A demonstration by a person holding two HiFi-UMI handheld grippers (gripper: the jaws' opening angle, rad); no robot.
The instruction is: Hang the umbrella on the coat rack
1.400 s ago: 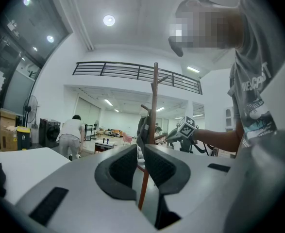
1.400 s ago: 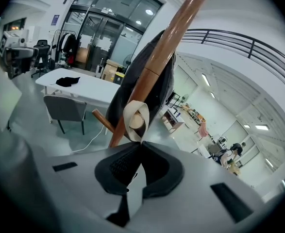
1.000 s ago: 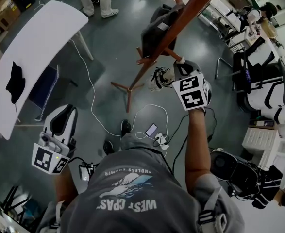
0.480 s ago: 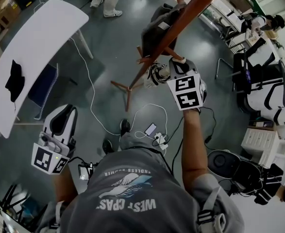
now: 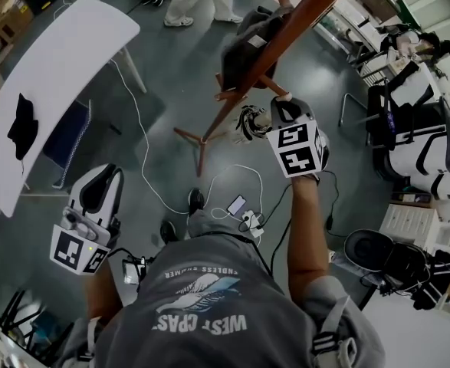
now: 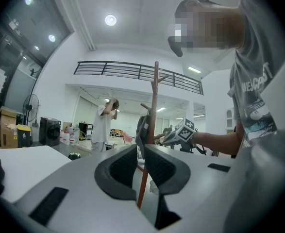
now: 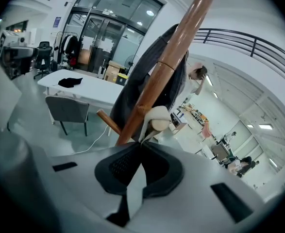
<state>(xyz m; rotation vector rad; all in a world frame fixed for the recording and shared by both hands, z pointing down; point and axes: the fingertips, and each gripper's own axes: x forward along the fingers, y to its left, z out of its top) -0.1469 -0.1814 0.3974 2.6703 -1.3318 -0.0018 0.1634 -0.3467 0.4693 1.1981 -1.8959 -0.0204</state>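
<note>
Our right gripper pinches the thin white strap of the folded black-and-white umbrella. We judge the umbrella light and floppy, so the strap is the right place to hold it. Our left gripper is empty, its fingers narrowly apart.

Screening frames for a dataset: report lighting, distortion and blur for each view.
Head view: dim and underexposed, with fisheye bowing the white table into an arc. Left gripper view: bright, the ceiling lamp blown out, black vignette in the corners, near jaws soft. Right gripper view: evenly lit, the coat rack pole fairly sharp, the umbrella at the jaw tips slightly soft, edges vignetted.
</note>
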